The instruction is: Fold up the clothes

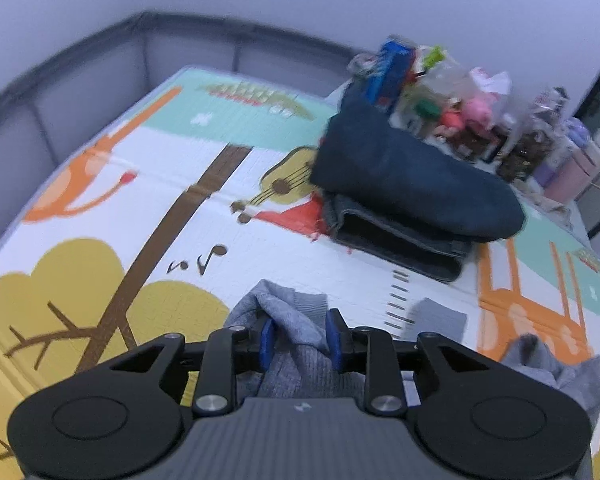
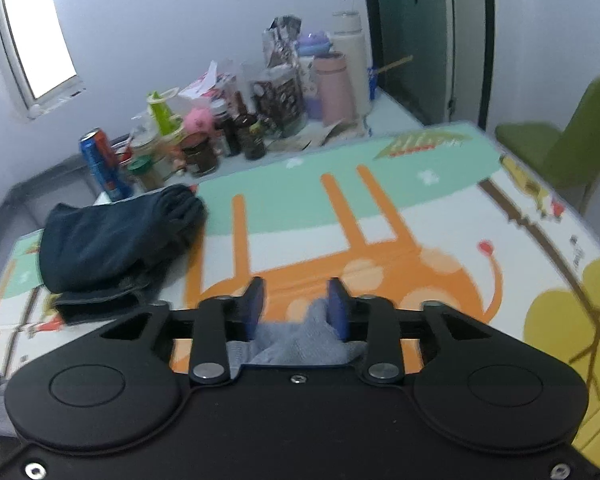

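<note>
Grey garment point(image 1: 296, 344) lying between both parted claws | left gripper point(image 1: 300, 338) slack | right gripper point(image 2: 296, 308) released | mat point(image 2: 380, 216) underneath

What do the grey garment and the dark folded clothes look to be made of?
Grey garment: soft knit, likely cotton jersey; fine ribbing shows, matte. Dark folded clothes: heavier navy fabric, possibly denim below; thick stitched hem, matte.

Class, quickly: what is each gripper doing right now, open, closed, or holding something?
Left gripper: open, grey garment lying loosely between its fingers.
Right gripper: open, grey cloth against one finger only.
</note>
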Motion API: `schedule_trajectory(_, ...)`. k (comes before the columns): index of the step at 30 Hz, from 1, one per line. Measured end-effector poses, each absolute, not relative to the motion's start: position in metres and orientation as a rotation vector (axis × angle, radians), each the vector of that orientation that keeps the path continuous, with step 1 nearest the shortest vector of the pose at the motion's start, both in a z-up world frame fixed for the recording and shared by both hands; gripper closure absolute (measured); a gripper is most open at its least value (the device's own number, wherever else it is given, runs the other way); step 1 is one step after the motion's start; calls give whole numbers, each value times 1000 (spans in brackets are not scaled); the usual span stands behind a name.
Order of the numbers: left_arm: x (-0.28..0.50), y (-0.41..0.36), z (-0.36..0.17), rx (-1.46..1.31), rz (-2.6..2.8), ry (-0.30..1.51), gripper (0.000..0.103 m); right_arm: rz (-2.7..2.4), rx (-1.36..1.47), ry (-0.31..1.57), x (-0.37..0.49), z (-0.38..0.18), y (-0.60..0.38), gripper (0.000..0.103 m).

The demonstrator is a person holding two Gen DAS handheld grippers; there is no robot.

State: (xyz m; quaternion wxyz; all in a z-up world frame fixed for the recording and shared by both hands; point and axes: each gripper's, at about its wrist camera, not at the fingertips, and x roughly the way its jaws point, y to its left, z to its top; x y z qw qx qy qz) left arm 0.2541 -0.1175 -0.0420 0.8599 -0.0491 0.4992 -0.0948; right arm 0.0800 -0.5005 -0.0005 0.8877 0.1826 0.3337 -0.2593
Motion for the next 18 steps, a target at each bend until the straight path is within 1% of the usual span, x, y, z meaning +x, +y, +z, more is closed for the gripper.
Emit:
schedule_trajectory(2,261,-116,-47,-114,-174,1063,71,-544,352,670,82,1,-500,57)
schedule_trajectory(6,276,-107,-58,-213,-126,1115,69,-525,334,687,80,-1,-500,57)
schedule_trajectory(9,288,-97,-63,-316,-85,1145,62,-497,329,710,70,-3,-495,58)
schedule_trajectory(10,291,-95,-63,-315,-59,1126,55,-473,332,719,65,-3,-492,59)
schedule_trajectory(11,292,-94,-60,-288,-20,1092,44,-436,336,733,61,-5,-488,60)
schedule_trajectory(13,295,-94,-53,-241,31,1037,32,-358,343,774,55,-9,-479,63)
schedule_trajectory(14,296,-94,-49,-222,39,1018,30,-325,345,793,53,-12,-475,63)
schedule_trajectory(16,298,-96,-44,-201,9,1007,30,-286,330,828,52,-19,-465,64)
schedule_trajectory(18,295,-100,-39,-167,-15,999,30,-255,325,862,54,-26,-457,69)
